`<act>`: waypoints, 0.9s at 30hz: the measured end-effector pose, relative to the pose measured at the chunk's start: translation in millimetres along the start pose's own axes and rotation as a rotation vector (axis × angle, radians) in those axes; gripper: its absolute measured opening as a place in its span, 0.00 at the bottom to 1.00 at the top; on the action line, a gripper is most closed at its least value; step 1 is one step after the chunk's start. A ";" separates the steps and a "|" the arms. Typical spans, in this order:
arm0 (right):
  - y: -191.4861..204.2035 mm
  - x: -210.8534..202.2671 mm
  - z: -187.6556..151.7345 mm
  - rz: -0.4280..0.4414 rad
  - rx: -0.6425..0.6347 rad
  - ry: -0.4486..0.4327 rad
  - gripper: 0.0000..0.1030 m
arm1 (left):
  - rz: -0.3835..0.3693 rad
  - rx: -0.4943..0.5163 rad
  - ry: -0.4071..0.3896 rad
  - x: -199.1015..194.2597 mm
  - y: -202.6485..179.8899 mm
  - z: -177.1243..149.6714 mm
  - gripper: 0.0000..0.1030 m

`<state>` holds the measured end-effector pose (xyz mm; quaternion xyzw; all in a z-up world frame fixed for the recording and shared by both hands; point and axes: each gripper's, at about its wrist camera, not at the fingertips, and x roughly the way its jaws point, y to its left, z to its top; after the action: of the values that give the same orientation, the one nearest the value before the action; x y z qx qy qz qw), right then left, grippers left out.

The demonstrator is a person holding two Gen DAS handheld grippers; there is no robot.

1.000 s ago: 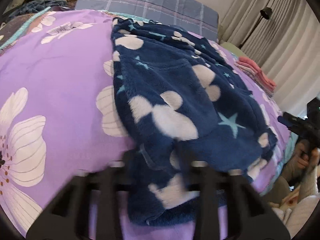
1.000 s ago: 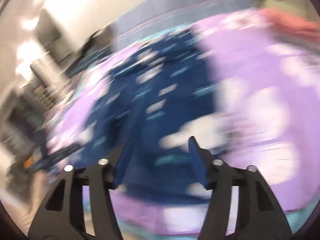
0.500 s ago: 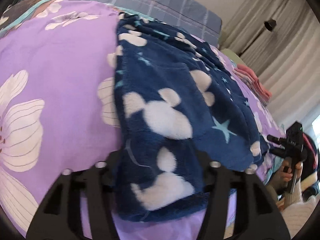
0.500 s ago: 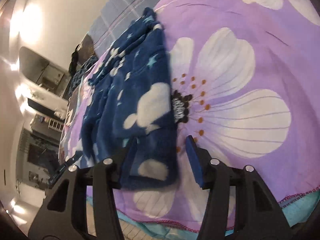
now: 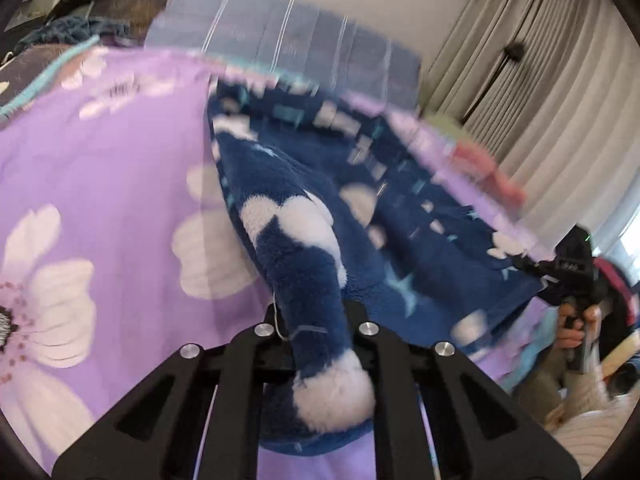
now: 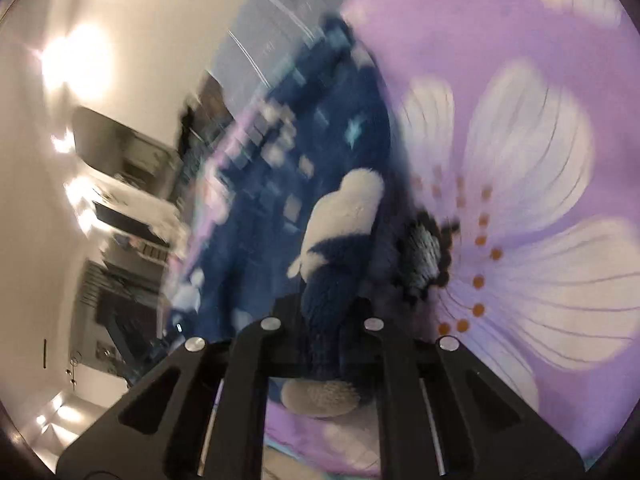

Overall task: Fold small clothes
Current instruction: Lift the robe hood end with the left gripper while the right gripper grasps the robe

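Observation:
A navy fleece garment [image 5: 304, 240] with white mouse-head shapes and teal stars lies on a purple flowered bedspread [image 5: 100, 184]. My left gripper [image 5: 314, 320] is shut on the garment's near corner, and the fabric rises in a bunched ridge from its jaws. In the right wrist view the same garment [image 6: 340, 216] runs away from my right gripper [image 6: 326, 312]. Its jaws are closing on the other near corner, with fleece pinched between them. From the left wrist view, the right gripper [image 5: 560, 276] shows at the bed's right edge, held by a hand [image 5: 576, 320].
A plaid pillow [image 5: 304, 52] lies at the head of the bed. A pink folded stack [image 5: 480, 164] sits at the far right edge, before grey curtains [image 5: 540, 80]. Dark clothes [image 5: 80, 12] are heaped at the back left. Blurred furniture [image 6: 120, 200] stands beyond the bed.
Both grippers were open around the garment's near edge half a second ago; now both pinch the fleece. The left gripper has risen, pulling its corner up off the bedspread.

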<state>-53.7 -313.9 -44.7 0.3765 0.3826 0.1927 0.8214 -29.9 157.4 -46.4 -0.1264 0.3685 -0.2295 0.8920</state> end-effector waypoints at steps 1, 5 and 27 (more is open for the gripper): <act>6.7 -9.8 1.4 -0.002 -0.027 -0.015 0.09 | -0.020 0.017 -0.013 -11.6 -5.9 2.3 0.10; 20.6 -31.1 -4.8 -0.032 -0.099 -0.022 0.09 | -0.026 0.075 -0.007 -28.6 -23.9 -3.8 0.10; 95.0 -15.1 90.4 -0.033 -0.301 -0.343 0.10 | 0.105 0.154 -0.245 -28.6 -27.2 104.7 0.11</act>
<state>4.0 -304.6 73.6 0.2705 0.2104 0.1677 0.9244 18.5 154.2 54.4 -0.0654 0.2441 -0.1930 0.9481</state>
